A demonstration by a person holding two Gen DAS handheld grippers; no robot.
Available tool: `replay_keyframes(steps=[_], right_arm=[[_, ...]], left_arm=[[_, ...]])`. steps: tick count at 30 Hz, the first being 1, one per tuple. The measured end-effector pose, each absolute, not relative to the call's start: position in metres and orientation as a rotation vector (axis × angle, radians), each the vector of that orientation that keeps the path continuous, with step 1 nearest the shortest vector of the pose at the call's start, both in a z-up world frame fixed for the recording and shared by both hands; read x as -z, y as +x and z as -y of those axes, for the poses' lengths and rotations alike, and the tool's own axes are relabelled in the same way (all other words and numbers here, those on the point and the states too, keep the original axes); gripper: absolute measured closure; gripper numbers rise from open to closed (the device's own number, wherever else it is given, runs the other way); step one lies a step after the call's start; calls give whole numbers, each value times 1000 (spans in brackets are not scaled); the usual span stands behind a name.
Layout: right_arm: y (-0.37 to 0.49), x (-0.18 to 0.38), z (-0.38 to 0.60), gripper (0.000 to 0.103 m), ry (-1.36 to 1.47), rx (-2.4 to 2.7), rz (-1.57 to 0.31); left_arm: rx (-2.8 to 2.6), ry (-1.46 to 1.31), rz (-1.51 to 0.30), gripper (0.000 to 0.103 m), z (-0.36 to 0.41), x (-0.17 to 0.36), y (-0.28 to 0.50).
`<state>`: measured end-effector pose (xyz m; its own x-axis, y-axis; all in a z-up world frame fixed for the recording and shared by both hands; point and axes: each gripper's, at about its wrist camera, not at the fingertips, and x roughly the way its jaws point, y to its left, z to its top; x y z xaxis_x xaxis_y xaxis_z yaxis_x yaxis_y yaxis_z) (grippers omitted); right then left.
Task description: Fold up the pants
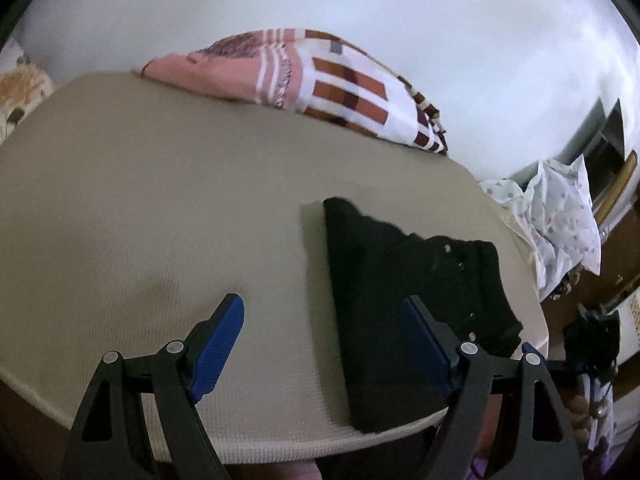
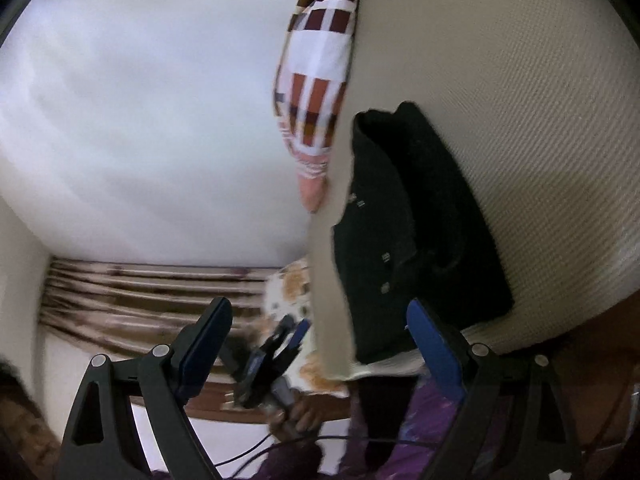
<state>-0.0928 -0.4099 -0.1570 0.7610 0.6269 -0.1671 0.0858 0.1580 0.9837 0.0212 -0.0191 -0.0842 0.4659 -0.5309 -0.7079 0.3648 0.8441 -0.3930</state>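
Observation:
The black pants (image 1: pixel 404 300) lie folded into a compact rectangle near the front right edge of the beige mattress (image 1: pixel 168 208). My left gripper (image 1: pixel 324 312) is open and empty, held above the mattress, with its right finger over the pants' front part. In the right wrist view the camera is rolled sideways; the folded pants (image 2: pixel 412 232) lie on the mattress (image 2: pixel 520 100). My right gripper (image 2: pixel 320 316) is open and empty, off the mattress edge, and the left gripper (image 2: pixel 276 356) in the person's hand shows between its fingers.
A pink, white and brown patterned blanket (image 1: pixel 332 84) lies bunched at the mattress's far edge. A white dotted cloth (image 1: pixel 560 216) hangs at the right over wooden furniture. Brown striped curtains (image 2: pixel 140 300) and a white wall (image 2: pixel 140 100) are behind. A cable (image 2: pixel 280 446) trails below.

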Motion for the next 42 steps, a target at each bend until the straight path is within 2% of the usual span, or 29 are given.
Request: replay_keyframes(steps=[13,15,16,17,19,22,30,36,42], right_arm=[[-55,146,370,16,1058,-202,-754],[-53,152,371,26,1058,-151,-783],[-53,155,374,39,1071,-129,-787],[-55,159,377,60,1081,-104,-792],[-58,168,385,86,1083,-45,-825],[-62,176,388,87,1142,-66,-812],[-86,126,383,89,1056,-140,-711],[-97,188,394,91,1246,-90,-782],[-95,188,397,91,1240,-103,-783]], left_arm=[[599,-204,-997,22,29,95,8],[593,-211,-1006,22,28,96,7],[590,-217,-1009,22,27,96,7],[586,-223,-1009,22,27,96,7],[578,-234,-1002,22,25,95,7],[569,-230,-1002,22,25,95,6],[567,-222,-996,22,26,93,5],[568,-195,-1044,22,32,106,4],[579,-171,-1044,22,37,110,0]])
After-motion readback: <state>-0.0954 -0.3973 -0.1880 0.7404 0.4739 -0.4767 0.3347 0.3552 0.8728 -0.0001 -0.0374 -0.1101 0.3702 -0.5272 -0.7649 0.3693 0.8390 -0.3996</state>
